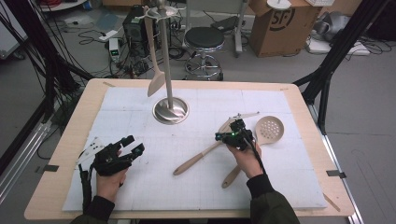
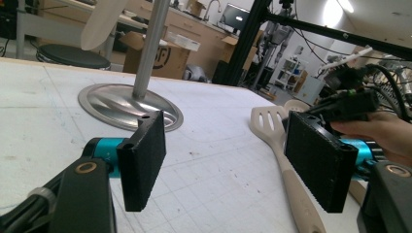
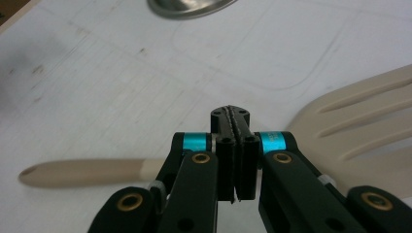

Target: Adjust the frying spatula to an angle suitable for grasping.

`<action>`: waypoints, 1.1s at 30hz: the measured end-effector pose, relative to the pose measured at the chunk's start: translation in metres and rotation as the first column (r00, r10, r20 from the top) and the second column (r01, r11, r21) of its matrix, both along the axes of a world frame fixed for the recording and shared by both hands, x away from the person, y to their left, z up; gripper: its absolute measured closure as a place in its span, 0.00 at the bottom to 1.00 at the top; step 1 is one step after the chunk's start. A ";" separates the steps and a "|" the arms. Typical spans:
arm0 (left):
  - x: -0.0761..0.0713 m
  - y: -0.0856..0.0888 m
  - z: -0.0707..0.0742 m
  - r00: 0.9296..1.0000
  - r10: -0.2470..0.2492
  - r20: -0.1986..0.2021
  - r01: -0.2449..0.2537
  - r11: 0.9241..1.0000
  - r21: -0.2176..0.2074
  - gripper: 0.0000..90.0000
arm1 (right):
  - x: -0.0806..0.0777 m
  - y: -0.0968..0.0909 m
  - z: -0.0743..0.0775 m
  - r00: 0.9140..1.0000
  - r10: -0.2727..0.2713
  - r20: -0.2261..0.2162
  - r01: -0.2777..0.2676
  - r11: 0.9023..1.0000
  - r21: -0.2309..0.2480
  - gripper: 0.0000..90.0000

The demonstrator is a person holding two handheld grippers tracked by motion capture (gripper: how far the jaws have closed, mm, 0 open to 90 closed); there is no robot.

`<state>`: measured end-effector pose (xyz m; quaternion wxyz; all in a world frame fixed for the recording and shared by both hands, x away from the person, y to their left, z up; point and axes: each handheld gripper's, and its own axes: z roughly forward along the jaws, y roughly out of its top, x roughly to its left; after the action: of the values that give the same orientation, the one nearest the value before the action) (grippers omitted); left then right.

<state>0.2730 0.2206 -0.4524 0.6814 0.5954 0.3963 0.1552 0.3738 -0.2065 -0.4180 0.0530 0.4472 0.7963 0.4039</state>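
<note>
A beige slotted spatula (image 1: 196,161) lies at an angle on the white mat (image 1: 140,186), its head toward the far right. My right gripper (image 1: 227,134) hovers over the spatula's neck. In the right gripper view the jaws (image 3: 235,119) are shut pad to pad with nothing between them, and the spatula's head (image 3: 359,126) and handle (image 3: 82,172) lie behind them. My left gripper (image 1: 133,145) rests at the mat's left side, and it stands open (image 2: 228,160) with nothing between its pads. A beige skimmer (image 1: 269,129) lies just right of the right hand.
A metal stand (image 1: 171,111) with a round base rises at the mat's far middle, and another beige spatula (image 1: 154,70) hangs from its top. Beyond the table's far edge are a stool (image 1: 204,39), boxes and cables on the floor.
</note>
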 end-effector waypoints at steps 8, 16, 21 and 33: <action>-0.001 0.000 -0.001 1.000 -0.004 -0.001 0.004 1.000 -0.002 0.36 | 0.017 -0.025 -0.003 0.995 -0.094 -0.021 0.094 0.996 -0.008 0.99; -0.001 -0.001 -0.001 1.000 -0.009 0.001 0.009 1.000 0.000 0.36 | 0.016 -0.034 -0.005 0.994 -0.104 -0.021 0.103 0.993 -0.061 0.99; -0.001 -0.003 0.000 1.000 -0.015 -0.002 0.015 1.000 0.001 0.36 | 0.014 -0.039 -0.006 0.994 -0.108 -0.022 0.105 0.989 -0.099 0.99; -0.001 -0.005 0.000 1.000 -0.017 -0.003 0.017 1.000 0.005 0.36 | 0.010 -0.042 -0.014 0.993 -0.115 -0.023 0.111 0.984 -0.137 0.99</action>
<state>0.2724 0.2161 -0.4527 0.6805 0.6009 0.3918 0.1495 0.3835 -0.2483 -0.4316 0.0940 0.4932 0.7960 0.3382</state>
